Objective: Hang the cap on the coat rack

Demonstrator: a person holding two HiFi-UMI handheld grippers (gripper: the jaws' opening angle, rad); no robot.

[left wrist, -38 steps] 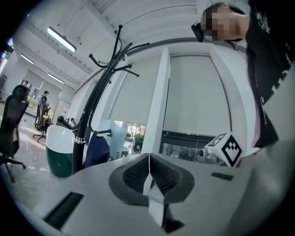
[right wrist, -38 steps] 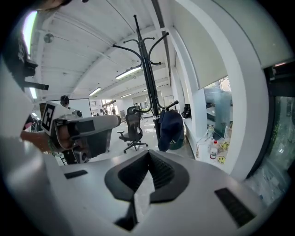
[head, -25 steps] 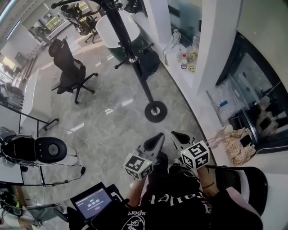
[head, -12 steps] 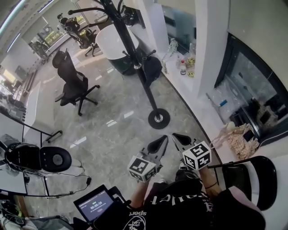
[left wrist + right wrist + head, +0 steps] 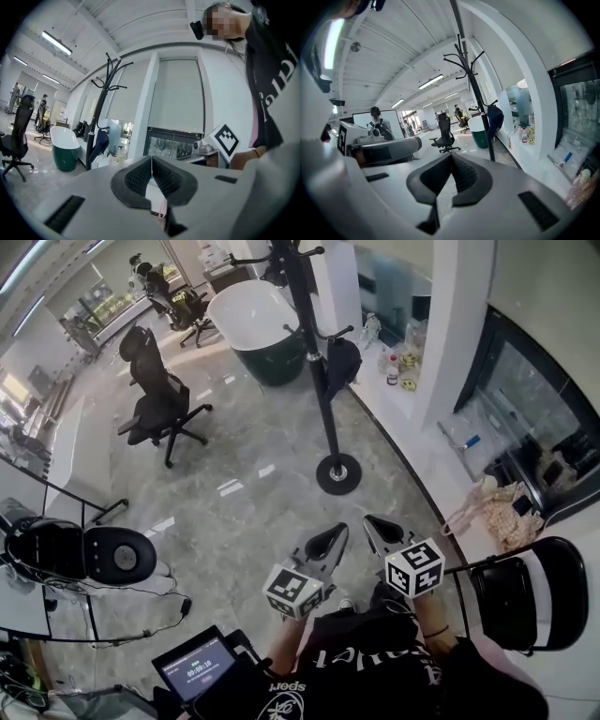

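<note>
A black coat rack [image 5: 316, 362] stands on its round base on the grey floor. A dark navy cap [image 5: 343, 360] hangs from one of its lower hooks. The rack [image 5: 100, 108] and cap [image 5: 99, 145] also show in the left gripper view, and the rack [image 5: 477, 101] and cap [image 5: 495, 117] in the right gripper view. My left gripper [image 5: 334, 534] and right gripper [image 5: 374, 525] are side by side close to the person's body, well short of the rack. Both are shut with nothing between the jaws, as the left gripper [image 5: 151, 160] and right gripper [image 5: 451, 157] views confirm.
A green and white tub [image 5: 251, 322] stands behind the rack, and a black office chair [image 5: 157, 401] to its left. A white ledge [image 5: 405, 399] with bottles runs along the right wall. A black folding chair [image 5: 525, 594] and beige bag [image 5: 503, 518] are at right. A tablet [image 5: 193, 667] is at bottom left.
The head view has shifted, so the rack stands more upright and further up the frame. Both grippers remain shut and together near the body.
</note>
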